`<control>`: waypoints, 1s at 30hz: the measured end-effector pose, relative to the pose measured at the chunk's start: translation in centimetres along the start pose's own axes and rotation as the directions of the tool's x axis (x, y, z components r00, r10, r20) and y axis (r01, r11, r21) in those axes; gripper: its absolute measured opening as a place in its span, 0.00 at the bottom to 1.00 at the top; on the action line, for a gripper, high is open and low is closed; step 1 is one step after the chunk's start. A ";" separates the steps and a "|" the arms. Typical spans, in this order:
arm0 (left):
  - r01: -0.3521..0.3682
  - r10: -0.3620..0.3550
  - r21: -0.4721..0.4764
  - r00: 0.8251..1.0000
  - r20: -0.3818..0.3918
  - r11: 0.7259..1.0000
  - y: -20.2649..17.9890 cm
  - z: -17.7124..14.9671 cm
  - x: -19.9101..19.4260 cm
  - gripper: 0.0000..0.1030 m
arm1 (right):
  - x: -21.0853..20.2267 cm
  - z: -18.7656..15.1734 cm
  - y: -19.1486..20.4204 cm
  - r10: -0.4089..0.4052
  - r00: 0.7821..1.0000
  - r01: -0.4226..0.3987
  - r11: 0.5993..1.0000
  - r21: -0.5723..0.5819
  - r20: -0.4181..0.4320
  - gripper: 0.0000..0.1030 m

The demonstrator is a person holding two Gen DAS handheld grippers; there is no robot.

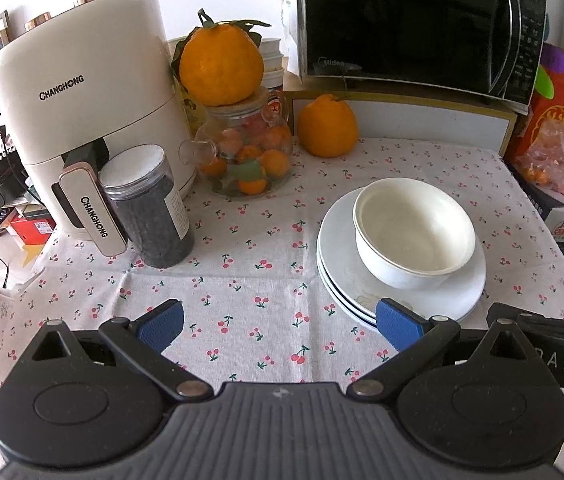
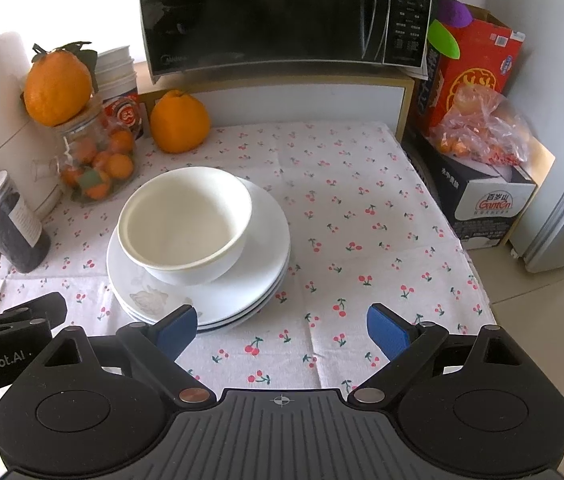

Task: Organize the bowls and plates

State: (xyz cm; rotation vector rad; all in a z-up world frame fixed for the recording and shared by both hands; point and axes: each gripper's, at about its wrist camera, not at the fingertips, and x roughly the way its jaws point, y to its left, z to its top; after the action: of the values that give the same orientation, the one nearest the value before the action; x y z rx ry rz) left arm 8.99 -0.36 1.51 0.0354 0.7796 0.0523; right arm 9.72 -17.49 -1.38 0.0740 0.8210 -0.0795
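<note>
A white bowl (image 1: 415,228) sits inside another white bowl on a stack of white plates (image 1: 453,300) on the cherry-print tablecloth. The bowls (image 2: 186,224) and plates (image 2: 266,240) also show in the right wrist view. My left gripper (image 1: 282,326) is open and empty, hovering just in front and left of the stack; its right finger is near the plates' front rim. My right gripper (image 2: 283,328) is open and empty, in front and right of the stack. The right gripper's body (image 1: 553,348) shows in the left view, the left gripper's body (image 2: 10,332) in the right view.
An air fryer (image 1: 82,108), a dark-filled jar (image 1: 150,208), a glass jar of small oranges (image 1: 246,152) with a large orange on top and another orange (image 1: 327,126) stand at the back left. A microwave (image 1: 413,20) stands behind. Boxes and bagged fruit (image 2: 481,128) flank the right edge.
</note>
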 end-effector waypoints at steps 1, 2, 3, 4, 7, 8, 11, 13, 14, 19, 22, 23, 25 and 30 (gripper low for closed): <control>0.000 0.000 0.000 1.000 0.000 1.000 0.0 0.0 0.0 1.00 | 0.0 0.0 0.0 0.001 1.000 -0.001 1.000 0.001 -0.001 0.91; -0.001 0.001 0.001 1.000 0.000 1.000 0.0 0.0 0.0 1.00 | 0.0 0.0 0.0 0.001 1.000 -0.001 1.000 0.002 -0.002 0.91; 0.001 -0.001 0.002 1.000 0.000 1.000 0.0 0.0 0.0 1.00 | 0.0 0.0 0.0 0.001 1.000 -0.001 1.000 0.002 -0.002 0.91; 0.002 -0.002 0.003 1.000 -0.002 1.000 0.0 0.0 0.1 1.00 | 0.1 0.0 0.0 0.000 1.000 0.000 1.000 0.002 -0.003 0.91; 0.004 -0.004 0.003 1.000 -0.004 1.000 0.1 0.0 0.1 1.00 | 0.1 0.0 0.1 0.000 1.000 0.000 1.000 0.001 -0.002 0.91; 0.004 -0.004 0.002 1.000 -0.004 1.000 0.1 0.0 0.1 1.00 | 0.1 0.0 0.1 0.000 1.000 0.000 1.000 0.001 -0.002 0.91; 0.004 -0.004 0.003 1.000 -0.004 1.000 0.0 0.0 0.1 1.00 | 0.1 0.0 0.1 0.000 1.000 0.000 1.000 0.002 -0.004 0.91; 0.003 -0.003 0.004 1.000 -0.004 1.000 0.0 0.0 0.1 1.00 | 0.2 0.0 0.1 -0.001 1.000 0.001 1.000 0.001 -0.004 0.91; 0.003 -0.003 0.005 1.000 -0.004 1.000 0.0 0.0 0.1 1.00 | 0.2 0.0 0.1 -0.001 1.000 0.001 1.000 0.001 -0.004 0.91; 0.003 -0.003 0.006 1.000 -0.008 1.000 0.0 0.0 0.1 1.00 | 0.2 0.0 0.1 -0.001 1.000 0.001 1.000 0.002 -0.004 0.91; 0.000 0.000 0.006 1.000 -0.007 1.000 0.0 0.0 0.1 1.00 | 0.2 0.0 0.1 -0.001 1.000 0.001 1.000 0.001 -0.005 0.91; -0.001 0.001 0.007 1.000 -0.007 1.000 0.0 0.0 0.1 1.00 | 0.2 0.0 0.1 -0.001 1.000 0.001 1.000 0.001 -0.005 0.91; -0.003 0.003 0.005 1.000 -0.007 1.000 -0.1 0.0 0.1 1.00 | 0.2 0.0 0.1 -0.001 1.000 0.001 1.000 0.001 -0.004 0.91; -0.005 0.005 0.007 1.000 -0.008 1.000 -0.1 0.0 0.1 1.00 | 0.2 0.0 0.1 -0.001 1.000 0.001 1.000 0.002 -0.005 0.92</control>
State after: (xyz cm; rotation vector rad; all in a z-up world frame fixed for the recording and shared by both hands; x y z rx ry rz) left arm 9.03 -0.41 1.41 0.0441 0.7874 0.0547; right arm 9.85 -17.38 -1.49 0.0751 0.8263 -0.0813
